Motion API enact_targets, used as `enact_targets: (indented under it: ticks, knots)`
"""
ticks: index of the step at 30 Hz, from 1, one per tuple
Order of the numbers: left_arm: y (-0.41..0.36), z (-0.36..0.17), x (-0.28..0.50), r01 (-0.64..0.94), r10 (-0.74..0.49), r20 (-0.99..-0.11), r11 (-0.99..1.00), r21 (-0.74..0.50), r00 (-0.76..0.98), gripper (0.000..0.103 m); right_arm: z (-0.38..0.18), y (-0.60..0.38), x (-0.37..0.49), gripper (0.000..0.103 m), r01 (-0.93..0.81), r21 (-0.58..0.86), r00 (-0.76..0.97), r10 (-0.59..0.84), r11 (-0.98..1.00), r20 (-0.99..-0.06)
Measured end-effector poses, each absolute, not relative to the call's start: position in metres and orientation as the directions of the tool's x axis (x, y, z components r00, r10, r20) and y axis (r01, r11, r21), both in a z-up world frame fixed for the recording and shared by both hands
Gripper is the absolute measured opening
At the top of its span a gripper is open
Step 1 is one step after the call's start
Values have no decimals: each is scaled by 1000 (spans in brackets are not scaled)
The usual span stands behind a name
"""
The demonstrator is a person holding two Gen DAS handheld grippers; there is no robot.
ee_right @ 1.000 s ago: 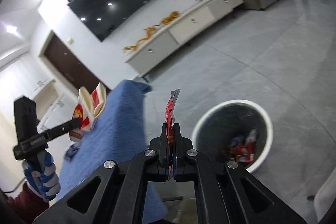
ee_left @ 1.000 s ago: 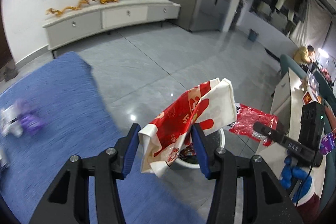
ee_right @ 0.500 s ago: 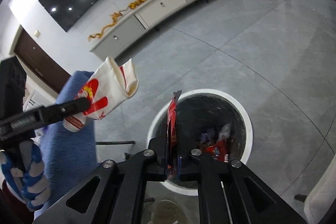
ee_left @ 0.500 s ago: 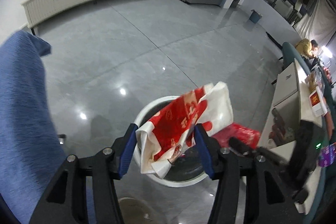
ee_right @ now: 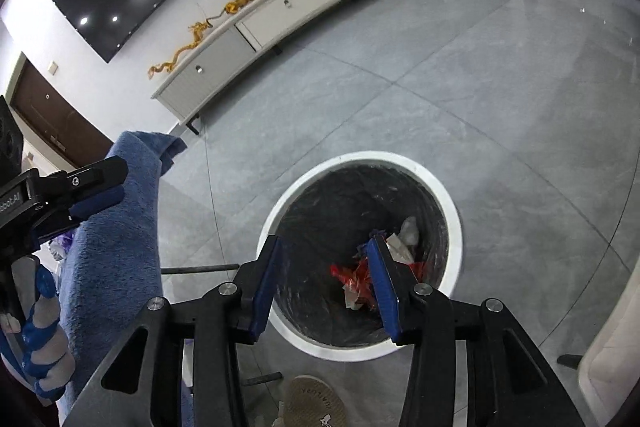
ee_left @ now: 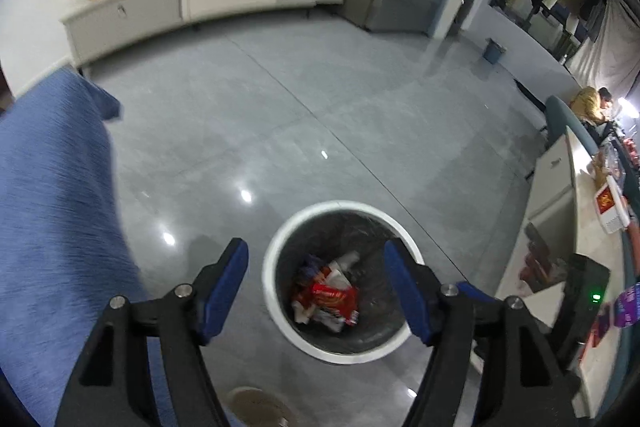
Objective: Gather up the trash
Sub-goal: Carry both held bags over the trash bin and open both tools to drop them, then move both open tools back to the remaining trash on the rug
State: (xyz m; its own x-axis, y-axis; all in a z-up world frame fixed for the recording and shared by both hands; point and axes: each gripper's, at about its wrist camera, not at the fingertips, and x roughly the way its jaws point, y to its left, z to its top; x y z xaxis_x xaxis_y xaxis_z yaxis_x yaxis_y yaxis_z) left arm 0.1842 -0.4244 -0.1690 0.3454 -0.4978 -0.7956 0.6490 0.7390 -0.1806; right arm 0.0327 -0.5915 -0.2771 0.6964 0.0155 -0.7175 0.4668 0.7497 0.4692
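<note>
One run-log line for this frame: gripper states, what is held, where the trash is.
left gripper: open, empty | right gripper: open, empty | both above trash bin | wrappers lie inside bin | blue cloth left of bin

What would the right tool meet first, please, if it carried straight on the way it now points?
Probably the pile of red and white wrappers at the bottom of the round white-rimmed bin with a black liner. The open right tool points into the bin's mouth, with nothing between, though depth is hard to judge.
</note>
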Motion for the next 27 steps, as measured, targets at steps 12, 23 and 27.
enact_targets:
  ticks: [12, 23, 27]
  knots:
    - [-342, -66, 109, 590, -494, -555, 807, -7, 669, 69, -179, -549, -18, 53, 420, 344, 767, -126, 840, -629]
    - [-256, 3, 42, 529, -492, -374, 849, -4, 786, 69, -84, -492, -62, 66, 347, 271, 854, -184, 898, -487]
    - [-226, 18, 23, 511, -488, -326, 860, -19, 810, 69, -56, -467, -70, 69, 314, 241, 877, -183, 918, -445]
